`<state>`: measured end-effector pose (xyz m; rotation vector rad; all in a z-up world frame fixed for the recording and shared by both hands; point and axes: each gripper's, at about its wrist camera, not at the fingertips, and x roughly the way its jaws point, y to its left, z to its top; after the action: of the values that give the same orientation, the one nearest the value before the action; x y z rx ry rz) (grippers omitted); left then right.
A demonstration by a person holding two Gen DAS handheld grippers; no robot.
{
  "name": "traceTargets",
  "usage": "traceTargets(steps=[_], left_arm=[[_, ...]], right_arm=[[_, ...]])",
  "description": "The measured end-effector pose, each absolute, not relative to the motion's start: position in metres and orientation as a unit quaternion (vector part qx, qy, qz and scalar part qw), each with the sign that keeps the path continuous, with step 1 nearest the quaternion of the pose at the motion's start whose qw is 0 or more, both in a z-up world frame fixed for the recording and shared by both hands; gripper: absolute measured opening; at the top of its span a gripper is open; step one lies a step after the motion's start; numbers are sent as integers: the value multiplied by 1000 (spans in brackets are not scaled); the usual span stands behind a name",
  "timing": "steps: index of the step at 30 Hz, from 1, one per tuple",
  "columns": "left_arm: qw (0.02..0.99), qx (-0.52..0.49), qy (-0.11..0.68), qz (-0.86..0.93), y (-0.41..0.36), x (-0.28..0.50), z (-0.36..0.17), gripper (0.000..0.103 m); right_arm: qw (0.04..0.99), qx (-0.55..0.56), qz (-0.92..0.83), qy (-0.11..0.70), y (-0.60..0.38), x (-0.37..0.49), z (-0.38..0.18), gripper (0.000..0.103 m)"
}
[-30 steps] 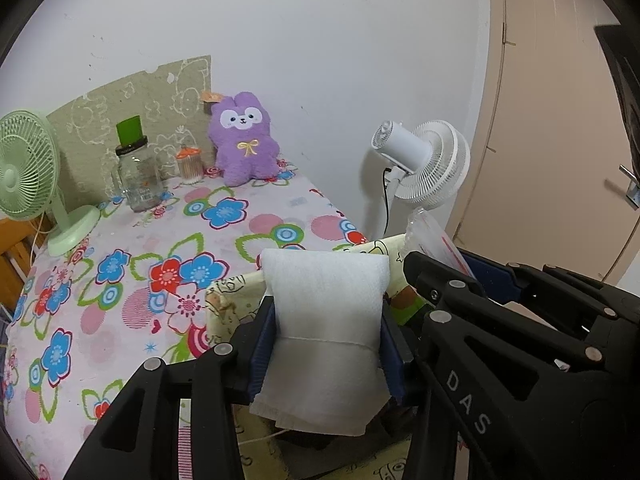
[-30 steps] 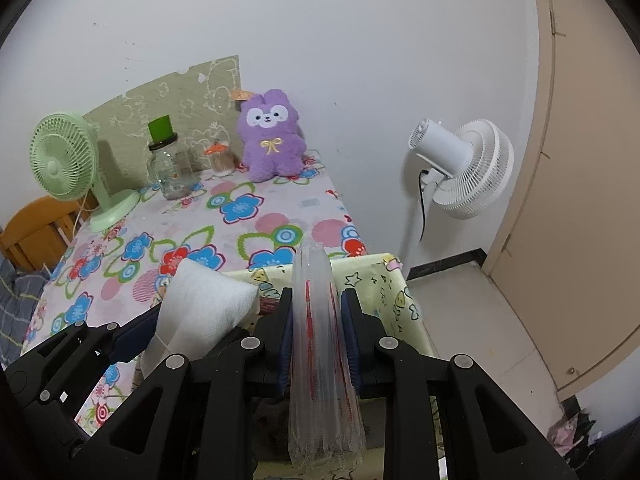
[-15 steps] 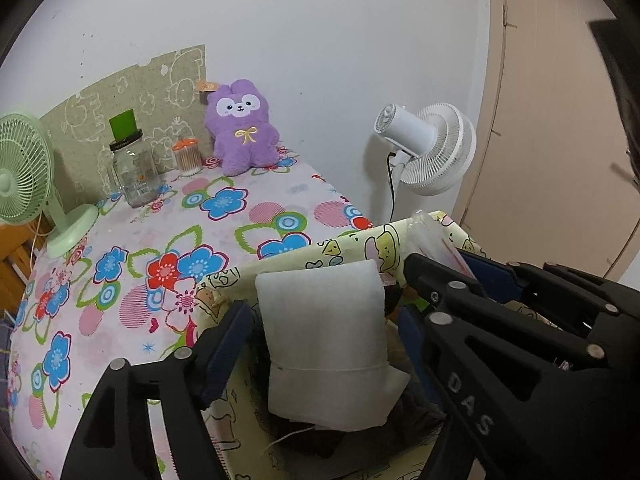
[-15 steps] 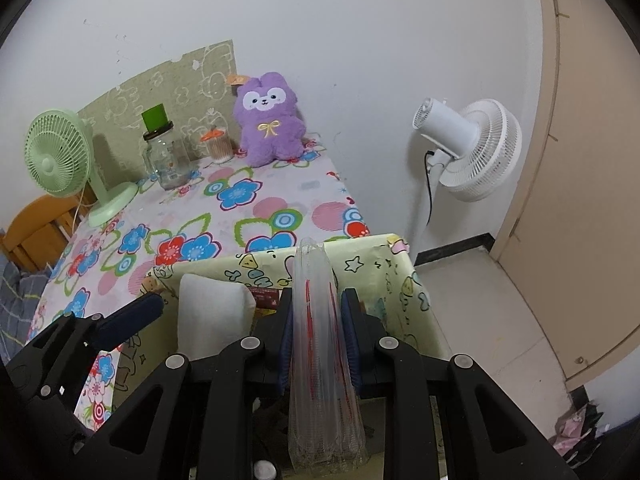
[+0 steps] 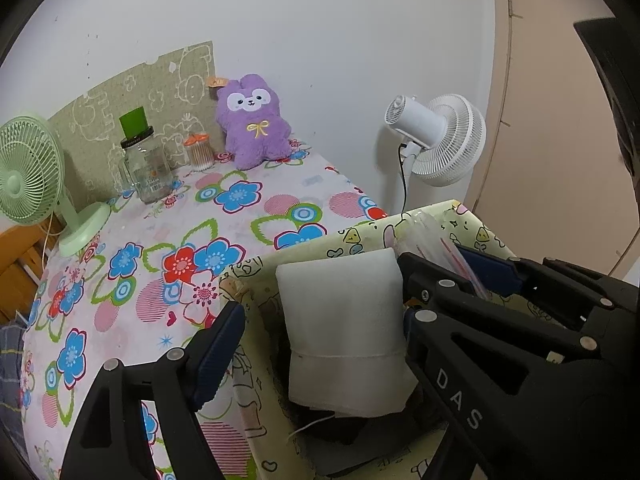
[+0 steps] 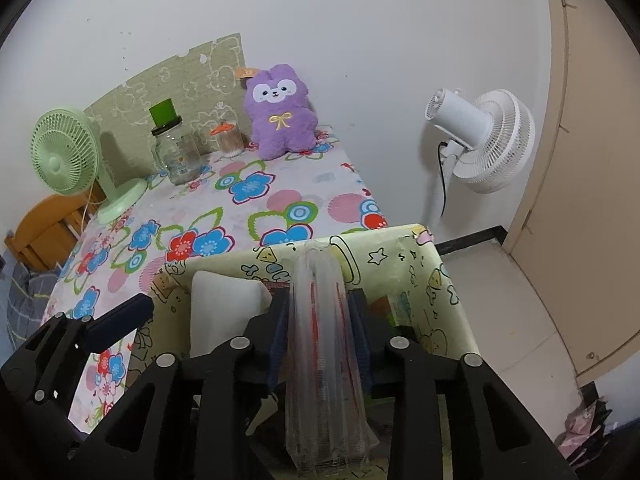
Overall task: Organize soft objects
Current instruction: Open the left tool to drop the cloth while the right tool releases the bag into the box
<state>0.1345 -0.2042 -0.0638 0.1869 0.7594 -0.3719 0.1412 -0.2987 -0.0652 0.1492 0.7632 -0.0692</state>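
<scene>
- Our left gripper (image 5: 320, 316) stands with its jaws spread wide; a second ago they were clamped on the white foam pad (image 5: 340, 328), which now stands free between them, dropped into the yellow fabric bin (image 5: 360, 236).
- Our right gripper (image 6: 318, 320) is still pinched on the clear plastic bag (image 6: 320, 344) with red markings, holding it upright above the same bin.
- We judge the pad's placement done: it leans upright inside the bin on darker things whose nature we cannot make out. The left tool can back out, and the bag looks to be next to go in.
- The bag is limp and slippery, so we expect it to slump once let go; lowering it beside the pad should keep both tidy.
- The bin sits just at the near edge of the table (image 5: 132, 220), which wears a flowered cloth.
- Farther back on it stand a purple plush toy (image 5: 254, 122), a glass jar (image 5: 146, 168) with a green cap, a small pot of sticks (image 5: 199, 152) and a green desk fan (image 5: 28, 176).
- Off the table, a white standing fan (image 6: 480, 148) stands against the white wall, and a beige door (image 6: 592, 160) closes the right side.
</scene>
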Motion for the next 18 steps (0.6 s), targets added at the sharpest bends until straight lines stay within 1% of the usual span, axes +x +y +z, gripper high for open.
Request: traceTargets(steps=[5, 9, 11, 13, 18], left_arm=[[908, 93, 366, -181, -203, 127, -63, 83], [911, 90, 362, -177, -198, 121, -60, 88], [912, 85, 361, -177, -194, 119, -59, 89], [913, 84, 358, -176, -191, 117, -57, 90], [919, 89, 347, -166, -185, 107, -54, 95]], right_arm=[[925, 69, -44, 372, -298, 135, -65, 44], [926, 67, -49, 369, -297, 128, -62, 50], [927, 67, -52, 365, -297, 124, -60, 56], [928, 67, -54, 362, -297, 119, -58, 60], [931, 59, -52, 355, -289, 108, -52, 62]])
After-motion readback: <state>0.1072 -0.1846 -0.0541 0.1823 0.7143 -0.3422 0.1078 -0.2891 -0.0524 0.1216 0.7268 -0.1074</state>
